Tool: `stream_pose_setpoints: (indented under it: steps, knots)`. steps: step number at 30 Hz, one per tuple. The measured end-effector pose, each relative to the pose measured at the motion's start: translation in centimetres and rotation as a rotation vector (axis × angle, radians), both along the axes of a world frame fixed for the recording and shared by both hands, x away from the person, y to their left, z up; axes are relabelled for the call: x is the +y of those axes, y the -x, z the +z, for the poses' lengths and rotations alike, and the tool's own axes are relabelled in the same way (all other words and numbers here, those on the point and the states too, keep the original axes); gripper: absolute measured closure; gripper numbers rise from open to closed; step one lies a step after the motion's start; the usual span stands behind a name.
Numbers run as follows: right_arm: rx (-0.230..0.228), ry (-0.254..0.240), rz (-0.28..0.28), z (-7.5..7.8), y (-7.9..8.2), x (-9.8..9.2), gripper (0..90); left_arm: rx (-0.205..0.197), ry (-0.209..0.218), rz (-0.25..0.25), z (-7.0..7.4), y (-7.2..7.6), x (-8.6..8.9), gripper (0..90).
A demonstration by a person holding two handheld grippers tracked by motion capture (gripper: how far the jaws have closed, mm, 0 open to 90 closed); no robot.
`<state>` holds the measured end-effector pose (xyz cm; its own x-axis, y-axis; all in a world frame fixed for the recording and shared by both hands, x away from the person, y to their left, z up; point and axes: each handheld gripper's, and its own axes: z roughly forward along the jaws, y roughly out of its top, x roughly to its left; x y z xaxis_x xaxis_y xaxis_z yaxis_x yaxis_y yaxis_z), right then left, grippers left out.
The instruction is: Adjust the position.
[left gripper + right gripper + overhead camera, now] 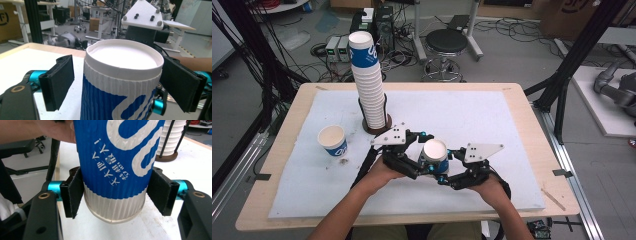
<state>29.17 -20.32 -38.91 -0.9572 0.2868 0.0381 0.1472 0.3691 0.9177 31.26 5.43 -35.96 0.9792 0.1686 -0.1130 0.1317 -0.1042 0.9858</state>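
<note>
Right gripper view, blue and white ribbed paper cup (115, 165), right gripper (117, 191) fingers squeezing its bottom, left gripper (117, 82) fingers wide, not touching.

Cup (117, 165) rim cut off by top edge; print blurred.

2 loose paper cups (434, 155) – 1 tall cup stack (368, 85) – 2 tongs (414, 165)

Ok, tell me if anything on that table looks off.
The tall stack of cups in its holder leans left toward the top. A few dark crumbs lie on the white mat beside the single cup. Nothing is spilled.
</note>
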Motion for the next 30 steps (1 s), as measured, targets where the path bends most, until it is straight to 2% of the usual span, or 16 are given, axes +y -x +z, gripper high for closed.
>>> stream_pose_setpoints:
  steps: [3,6,12,17,19,26,30]
  knots:
    - [-0.010,0.007,-0.009,0.1,0.0,-0.3,33.8,0.016,-0.034,0.010,0.1,-0.1,0.3,14.2]
    - [-0.020,0.025,-0.018,0.2,-0.1,-0.6,33.8,0.015,-0.046,0.009,0.3,-0.1,0.8,14.2]
    - [-0.039,0.111,-0.017,0.5,-0.1,-0.9,33.6,0.006,-0.084,0.023,1.1,-0.1,1.6,14.2]
    - [-0.058,0.186,-0.009,1.0,-0.2,-0.9,33.4,-0.004,-0.135,0.011,1.8,-0.2,1.6,14.2]
    - [-0.067,0.215,0.002,1.3,-0.3,-0.8,33.4,0.004,-0.151,0.008,1.9,-0.3,1.6,14.2]
    - [-0.076,0.322,0.049,2.4,-0.7,0.0,32.8,0.022,-0.265,-0.029,1.9,-0.4,0.7,14.3]
    - [-0.075,0.395,0.077,2.8,-0.9,0.7,32.3,0.026,-0.301,-0.050,1.8,-0.4,0.3,14.4]
